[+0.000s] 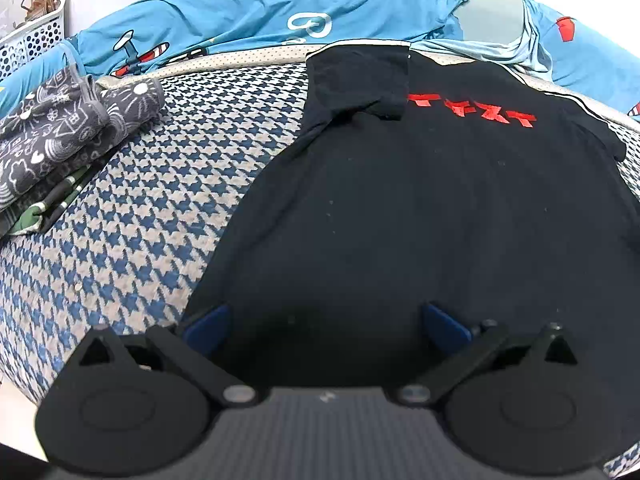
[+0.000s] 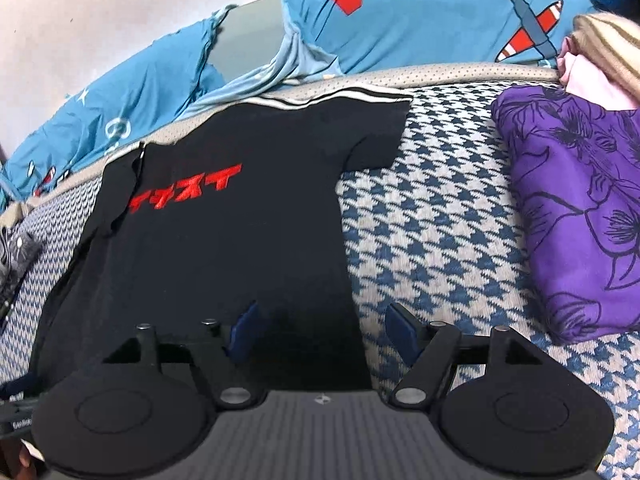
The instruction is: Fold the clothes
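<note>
On houndstoothed bed: black red-lettered cotton T-shirt, long axis running away from both wide-spread, empty grippers, left gripper over hem middle, right gripper astride right edge, unfolded sleeve nearer.

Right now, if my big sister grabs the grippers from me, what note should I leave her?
Left gripper: open, hanging over the black T-shirt's bottom part.
Right gripper: open, over its bottom right edge.
Shirt lies flat on the houndstooth cover; one sleeve is already folded in.
Left: the other sleeve, then the body.
Folded pile waits left, purple cloth right.
</note>
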### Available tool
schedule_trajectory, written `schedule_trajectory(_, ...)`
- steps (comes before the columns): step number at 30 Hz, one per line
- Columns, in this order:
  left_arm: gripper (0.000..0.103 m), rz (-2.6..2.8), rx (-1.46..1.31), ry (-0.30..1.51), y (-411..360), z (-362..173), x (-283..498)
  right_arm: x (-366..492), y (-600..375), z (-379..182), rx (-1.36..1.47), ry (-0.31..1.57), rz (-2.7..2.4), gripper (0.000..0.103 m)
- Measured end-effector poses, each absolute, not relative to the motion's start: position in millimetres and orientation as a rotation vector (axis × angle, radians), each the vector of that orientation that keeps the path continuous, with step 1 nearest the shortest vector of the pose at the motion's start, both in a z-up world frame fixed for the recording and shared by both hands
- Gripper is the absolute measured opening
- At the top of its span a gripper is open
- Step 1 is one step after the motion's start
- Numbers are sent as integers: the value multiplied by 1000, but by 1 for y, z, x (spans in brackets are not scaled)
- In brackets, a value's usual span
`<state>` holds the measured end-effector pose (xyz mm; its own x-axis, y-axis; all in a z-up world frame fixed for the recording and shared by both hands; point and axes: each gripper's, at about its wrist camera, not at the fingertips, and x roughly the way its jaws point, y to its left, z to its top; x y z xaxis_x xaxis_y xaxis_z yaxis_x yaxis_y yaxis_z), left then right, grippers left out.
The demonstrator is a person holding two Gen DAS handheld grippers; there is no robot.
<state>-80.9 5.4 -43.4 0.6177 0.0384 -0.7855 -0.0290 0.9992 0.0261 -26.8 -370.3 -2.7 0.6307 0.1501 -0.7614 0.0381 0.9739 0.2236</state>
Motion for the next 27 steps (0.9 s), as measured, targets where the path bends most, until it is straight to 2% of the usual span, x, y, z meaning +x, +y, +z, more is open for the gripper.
schedule_trajectory(7,103,27,7,862,5,-34,-81,-20,-388,-1,298,852,25,68)
schedule_trajectory(16,103,-13,42,844,-9,-27,-68,-1,-400,-5,379,811,-27,59)
schedule_trajectory(27,103,-62,129,852,-20,-27,-38,21,-398,-13,463,796,-39,59)
